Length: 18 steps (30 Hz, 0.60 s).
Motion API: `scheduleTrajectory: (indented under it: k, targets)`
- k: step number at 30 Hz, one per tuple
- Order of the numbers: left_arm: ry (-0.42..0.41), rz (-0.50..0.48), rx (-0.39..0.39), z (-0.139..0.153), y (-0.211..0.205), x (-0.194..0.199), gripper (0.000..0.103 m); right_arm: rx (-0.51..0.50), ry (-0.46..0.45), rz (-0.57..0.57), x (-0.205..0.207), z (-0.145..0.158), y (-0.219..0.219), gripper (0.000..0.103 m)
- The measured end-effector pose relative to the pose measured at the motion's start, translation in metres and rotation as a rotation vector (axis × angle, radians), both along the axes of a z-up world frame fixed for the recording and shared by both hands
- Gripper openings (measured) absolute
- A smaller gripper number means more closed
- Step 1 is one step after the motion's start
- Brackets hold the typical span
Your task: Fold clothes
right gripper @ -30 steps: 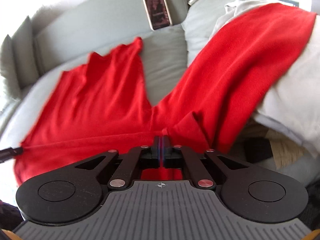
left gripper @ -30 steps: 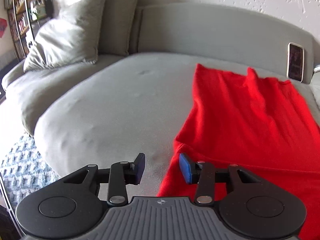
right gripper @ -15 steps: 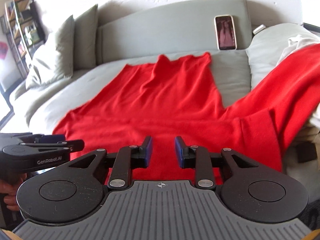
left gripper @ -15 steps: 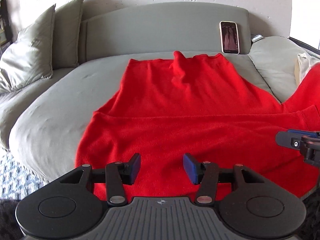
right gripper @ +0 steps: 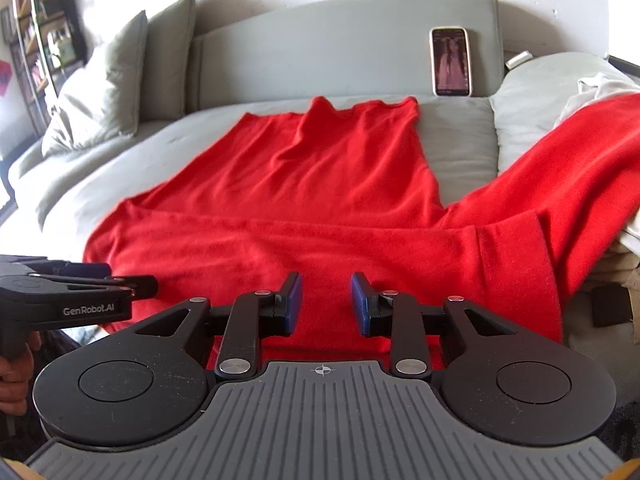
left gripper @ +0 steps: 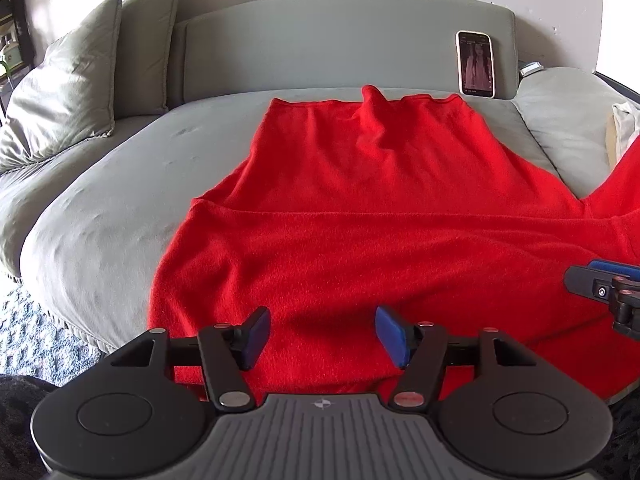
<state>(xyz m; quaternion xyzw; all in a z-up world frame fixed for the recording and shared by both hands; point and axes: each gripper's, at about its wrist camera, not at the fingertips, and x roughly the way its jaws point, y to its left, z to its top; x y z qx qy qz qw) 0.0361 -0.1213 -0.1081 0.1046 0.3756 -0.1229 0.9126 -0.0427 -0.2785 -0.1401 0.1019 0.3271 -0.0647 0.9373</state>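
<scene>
A red sweater (left gripper: 360, 240) lies spread on the grey sofa seat (left gripper: 120, 200), hem toward the backrest. One sleeve (right gripper: 516, 264) is folded across its near part, and the other sleeve (right gripper: 580, 160) runs up to the right over a cushion. My left gripper (left gripper: 322, 336) hovers over the sweater's near left edge, its jaws opening, with nothing pinched between the blue pads. My right gripper (right gripper: 326, 300) stands open over the near middle of the sweater, pads apart from the cloth. Each gripper shows in the other's view: the right gripper (left gripper: 600, 280) and the left gripper (right gripper: 100, 280).
A phone (left gripper: 475, 64) leans against the backrest (left gripper: 320, 40). Grey cushions (left gripper: 60, 96) stand at the left end. A pale cushion and white cloth (right gripper: 600, 88) lie at the right. A patterned rug (left gripper: 32, 340) covers the floor by the sofa's left front, and shelves (right gripper: 36, 40) stand at far left.
The right gripper was shut on the red fabric and has let it go. The left gripper swung right from the bare seat to over the sweater, jaws wider.
</scene>
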Motion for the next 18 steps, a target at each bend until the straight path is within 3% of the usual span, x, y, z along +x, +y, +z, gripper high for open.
scheduleTrajectory:
  k: [6, 10, 14, 18]
  targets:
    - [0.064, 0.027, -0.023, 0.003, 0.008, 0.003, 0.063, -0.011, 0.044, -0.063, 0.001, -0.004, -0.004, 0.033]
    - [0.062, 0.053, -0.020, 0.006, 0.012, 0.001, 0.063, 0.014, 0.041, -0.100, -0.004, -0.001, -0.009, 0.033]
    - [0.045, 0.057, -0.036, 0.014, 0.012, -0.001, 0.062, 0.131, -0.027, -0.095, -0.012, 0.004, -0.019, 0.037]
    - [0.044, 0.009, -0.037, 0.014, 0.004, -0.005, 0.064, 0.113, -0.018, -0.077, -0.009, 0.002, -0.016, 0.040]
